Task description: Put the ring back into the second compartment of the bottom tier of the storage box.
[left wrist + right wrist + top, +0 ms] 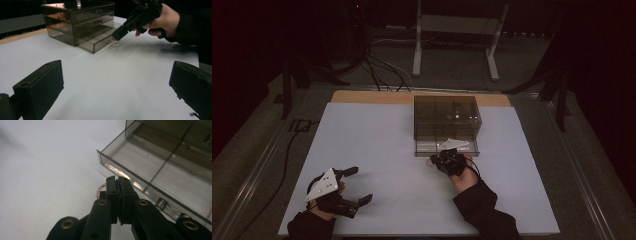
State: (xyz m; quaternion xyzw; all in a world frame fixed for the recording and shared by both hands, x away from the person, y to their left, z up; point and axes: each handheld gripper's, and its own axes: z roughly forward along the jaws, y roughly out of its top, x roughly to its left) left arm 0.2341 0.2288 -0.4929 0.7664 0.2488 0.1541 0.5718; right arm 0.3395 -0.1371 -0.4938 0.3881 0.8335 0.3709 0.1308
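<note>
- We wear dark sleeves (484, 207).
- Our left gripper (354, 186) is black, topped by a grey three-cornered plate (323, 184).
- Our right gripper (118, 185) shows brass-ringed screw holes (143, 202).

The room is dim, its far side nearly black. A white sheet (377, 165) covers the table (362, 96), whose bare wooden edge shows along the far side. Grey carpet (257, 145) lies around it. Beyond the table stands a pale metal frame (417, 50) on two legs, with dark cables (377, 67) trailing over the floor to its left. Black stands (287, 85) rise at left and right.
</note>
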